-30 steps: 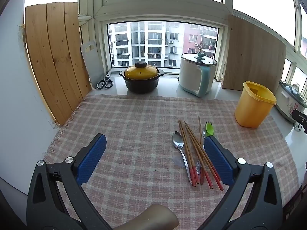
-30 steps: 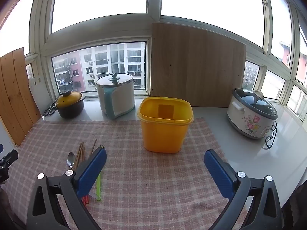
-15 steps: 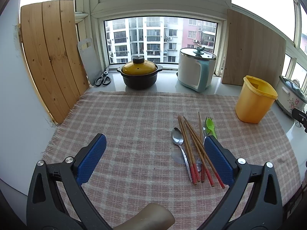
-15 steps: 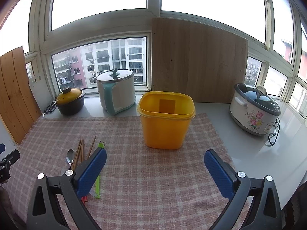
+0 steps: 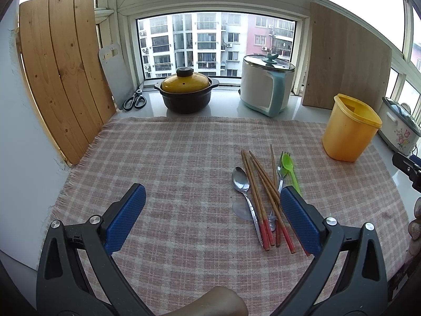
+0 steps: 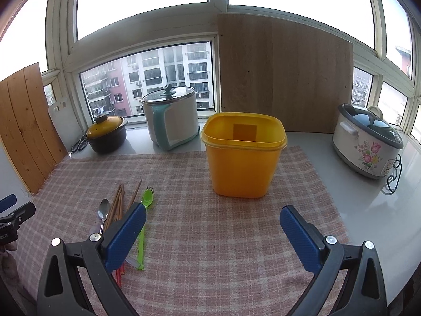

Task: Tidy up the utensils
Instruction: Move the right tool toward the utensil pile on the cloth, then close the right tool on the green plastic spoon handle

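The left wrist view looks forward along the left claw (image 5: 210,210), low over the checked cloth (image 5: 184,158) on the worktop, facing the window (image 5: 218,44) head-on; the utensil pile (image 5: 265,197) lies close, right of centre. The right wrist view sits further right along the same worktop, also low, looking past the right claw (image 6: 212,226) and facing the yellow container (image 6: 243,158), which stands near and central. Both views share the cloth, the utensil pile (image 6: 123,210), the yellow container (image 5: 350,129), the dark pot (image 5: 186,92) and the white cooker (image 5: 265,84). Each view catches the other claw at its edge.
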A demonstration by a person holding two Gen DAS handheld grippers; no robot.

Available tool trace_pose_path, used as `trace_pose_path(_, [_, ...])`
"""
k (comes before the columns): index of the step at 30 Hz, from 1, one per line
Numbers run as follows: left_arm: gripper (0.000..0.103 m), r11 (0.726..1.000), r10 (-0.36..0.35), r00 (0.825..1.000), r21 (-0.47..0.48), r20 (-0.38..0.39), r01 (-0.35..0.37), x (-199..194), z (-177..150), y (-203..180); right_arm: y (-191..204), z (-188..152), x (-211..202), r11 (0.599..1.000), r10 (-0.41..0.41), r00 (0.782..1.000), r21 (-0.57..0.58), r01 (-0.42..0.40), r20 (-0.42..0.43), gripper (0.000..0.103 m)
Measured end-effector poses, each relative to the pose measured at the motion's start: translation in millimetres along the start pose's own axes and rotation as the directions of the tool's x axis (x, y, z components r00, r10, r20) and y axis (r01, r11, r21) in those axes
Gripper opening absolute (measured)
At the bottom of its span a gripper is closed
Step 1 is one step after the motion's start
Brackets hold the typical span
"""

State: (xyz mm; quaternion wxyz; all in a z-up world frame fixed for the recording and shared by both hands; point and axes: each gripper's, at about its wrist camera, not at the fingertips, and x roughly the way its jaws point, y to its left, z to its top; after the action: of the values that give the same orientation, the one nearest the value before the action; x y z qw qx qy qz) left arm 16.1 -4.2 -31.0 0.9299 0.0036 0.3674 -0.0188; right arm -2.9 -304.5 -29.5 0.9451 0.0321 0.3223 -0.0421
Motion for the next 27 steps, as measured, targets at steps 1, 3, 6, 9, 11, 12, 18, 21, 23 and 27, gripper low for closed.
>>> trace_pose_path(1, [0.103,1.000,0.000,1.000,0.001,-0.005,0.000,2.0,-0.3,-0.1,-0.6,-1.6,2.2,1.000,0.004,1.000,0.003,-0.004,-0.004,0.103])
trace_pose_path(3, [0.103,1.000,0.001,1.000,0.004,-0.015,-0.001,7.6,-1.0,-1.0,-0.3,-3.3,8.0,1.000,0.003,1.000,0.001,-0.003,-0.023,0.103])
trace_pose_path(6, [0.103,1.000,-0.001,1.000,0.010,-0.030,0.002,16.7,-3.3,-1.7,1.6,-5.0,17.2,1.000,-0.002,0.999,-0.013,0.002,-0.053,0.103])
trace_pose_path(9, [0.103,1.000,-0.010,0.999,0.019,-0.052,0.011,26.5,-5.9,-1.6,3.9,-6.4,25.9,1.000,0.009,0.996,-0.027,-0.012,-0.091,0.103])
trace_pose_path(11, [0.103,1.000,-0.018,0.997,0.021,-0.075,0.019,34.0,-7.5,-0.3,4.4,-6.7,32.0,0.999,0.024,0.994,-0.028,-0.027,-0.111,0.103])
trace_pose_path(12, [0.103,0.999,-0.024,0.996,0.019,-0.087,0.026,38.0,-9.1,0.6,5.2,-7.2,34.6,0.999,0.034,0.992,-0.027,-0.038,-0.118,0.103])
trace_pose_path(18, [0.093,0.999,-0.047,0.993,0.015,-0.109,0.049,55.0,-18.0,6.5,15.0,-8.8,54.4,0.994,0.082,0.984,-0.059,-0.092,-0.156,0.091])
trace_pose_path(21, [0.078,0.997,-0.078,0.987,0.010,-0.141,0.080,65.0,-19.5,7.5,22.2,-11.1,68.2,0.988,0.122,0.973,-0.069,-0.138,-0.195,0.079])
trace_pose_path(23, [0.070,0.993,-0.114,0.979,-0.006,-0.170,0.115,73.4,-19.5,7.6,27.9,-13.0,77.6,0.982,0.154,0.963,-0.070,-0.174,-0.223,0.075])
trace_pose_path(27, [0.061,0.980,-0.198,0.953,-0.049,-0.228,0.192,91.3,-18.6,6.0,41.0,-17.2,99.3,0.969,0.209,0.936,-0.069,-0.237,-0.283,0.074])
